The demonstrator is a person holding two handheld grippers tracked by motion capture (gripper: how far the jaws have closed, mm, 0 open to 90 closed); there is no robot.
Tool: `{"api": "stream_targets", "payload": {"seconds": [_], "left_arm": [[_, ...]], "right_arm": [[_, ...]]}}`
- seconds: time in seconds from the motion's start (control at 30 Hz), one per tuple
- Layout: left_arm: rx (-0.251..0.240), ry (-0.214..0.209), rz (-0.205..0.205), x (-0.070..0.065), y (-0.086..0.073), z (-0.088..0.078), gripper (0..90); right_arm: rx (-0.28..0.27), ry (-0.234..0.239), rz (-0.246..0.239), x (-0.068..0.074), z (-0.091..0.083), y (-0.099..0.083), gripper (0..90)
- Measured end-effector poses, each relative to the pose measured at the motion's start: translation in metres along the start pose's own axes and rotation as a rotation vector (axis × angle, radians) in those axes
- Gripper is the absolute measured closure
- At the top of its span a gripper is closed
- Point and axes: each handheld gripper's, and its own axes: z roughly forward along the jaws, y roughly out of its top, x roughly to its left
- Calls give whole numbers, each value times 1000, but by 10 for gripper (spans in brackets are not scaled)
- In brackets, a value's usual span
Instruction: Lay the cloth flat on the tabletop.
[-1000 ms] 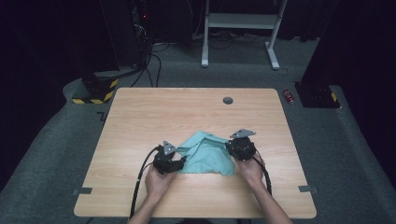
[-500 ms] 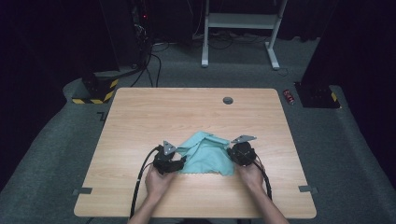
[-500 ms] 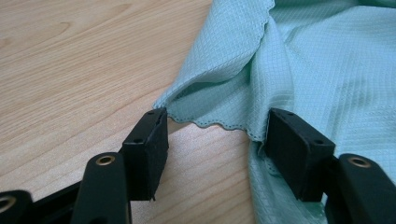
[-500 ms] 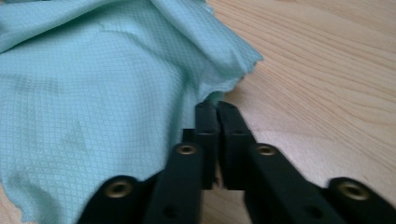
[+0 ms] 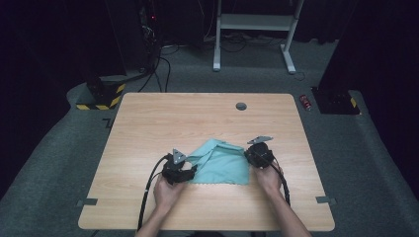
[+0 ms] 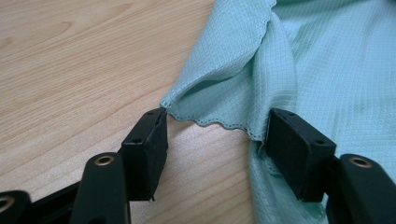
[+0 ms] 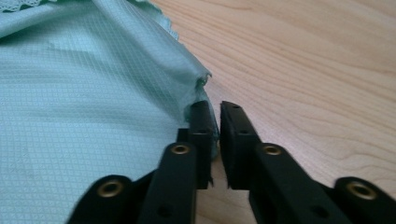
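**Two grippers at the edges of a teal cloth**

A teal cloth (image 5: 220,165) lies crumpled on the wooden desk (image 5: 163,123), toward its near edge, just right of centre. The left gripper (image 5: 190,170) sits at the cloth's 9 o'clock side; in the left gripper view its jaws stand spread wide, with the scalloped hem (image 6: 210,122) lying loose between them. The right gripper (image 5: 249,153) is at the cloth's 3 o'clock edge. Its jaws, which have just been opening slightly, are nearly together with a thin gap, and a fold of cloth edge (image 7: 198,88) lies against the left jaw, not clamped.
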Motion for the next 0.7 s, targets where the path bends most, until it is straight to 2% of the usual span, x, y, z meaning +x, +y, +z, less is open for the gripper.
{"api": "stream_targets", "payload": {"seconds": [0.07,0.2,0.3,0.4,0.53,0.7], "left_arm": [[0,-3,5,1,0,0,394],[-27,-4,-23,3,-3,-7,423],[-62,-24,-33,2,-1,-20,437],[-84,-49,-20,0,4,-35,444],[-48,-92,42,-11,0,-43,460],[15,-105,93,-23,-9,-35,493]], "right_arm": [[-30,10,4,1,-6,-1,788],[-78,37,1,7,-25,-8,777],[-76,57,-24,13,-33,-20,777],[-82,74,-32,18,-38,-33,777],[-87,104,-40,28,-42,-45,764],[-82,117,-77,41,-40,-52,732]]}}
